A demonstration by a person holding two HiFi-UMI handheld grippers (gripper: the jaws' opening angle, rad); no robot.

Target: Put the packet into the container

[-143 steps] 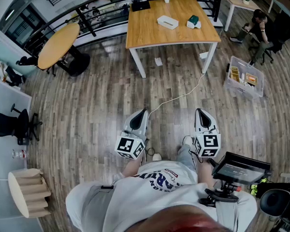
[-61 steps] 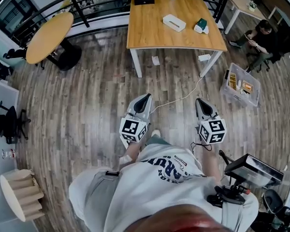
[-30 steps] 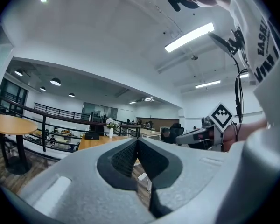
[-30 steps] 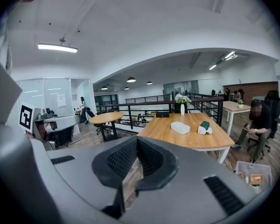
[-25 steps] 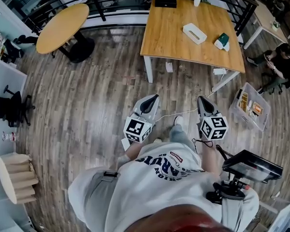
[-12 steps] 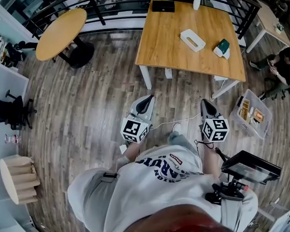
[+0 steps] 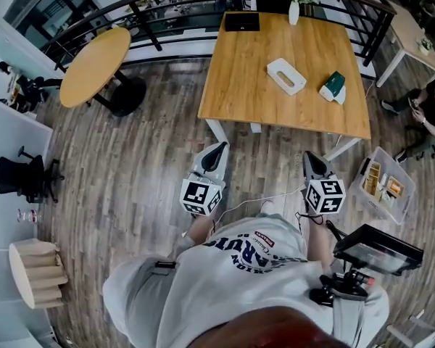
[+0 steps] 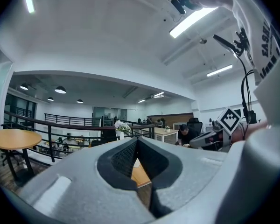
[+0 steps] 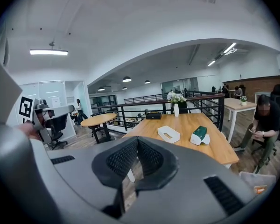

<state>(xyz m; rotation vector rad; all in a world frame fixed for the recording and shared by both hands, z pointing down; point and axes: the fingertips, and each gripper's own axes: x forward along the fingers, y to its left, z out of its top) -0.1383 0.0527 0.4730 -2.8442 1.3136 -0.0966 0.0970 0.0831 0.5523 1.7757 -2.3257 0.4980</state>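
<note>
The person stands on the wood floor (image 7: 145, 165) with a pair of tongs in each hand, both held out level at 12 o'clock toward the bench (image 7: 246, 85). The left tongs (image 7: 219, 148) are pressed together at the tips with nothing between them. The right tongs (image 7: 308, 156) are likewise pressed together and empty. Both hang over the floor, short of the bench's near edge, and touch nothing.

The packet (image 7: 334, 85), green and white, lies on the bench toward its right edge. At the packet's 9 o'clock sits the white box (image 7: 286, 75) with an oval slot in its top, near the packet but not touching it. Both are well apart from either pair of tongs.

At the bench's far edge stands a vase (image 7: 293, 9) of flowers, and at the vase's 9 o'clock a flat black case (image 7: 242, 22). A thin white cable (image 7: 275, 196) trails over the floor between the two tongs.

At the person's 10 o'clock is a round table (image 7: 94, 65) on a black foot. At 2 o'clock a clear bin (image 7: 383, 185) with some small goods in it sits on the floor, off the bench's right corner, and beyond it someone (image 7: 431, 111) sits on a chair. Close at the person's 4 o'clock a tablet (image 7: 378, 249) rides on a stand. A black railing (image 7: 167, 2) runs behind the bench.
</note>
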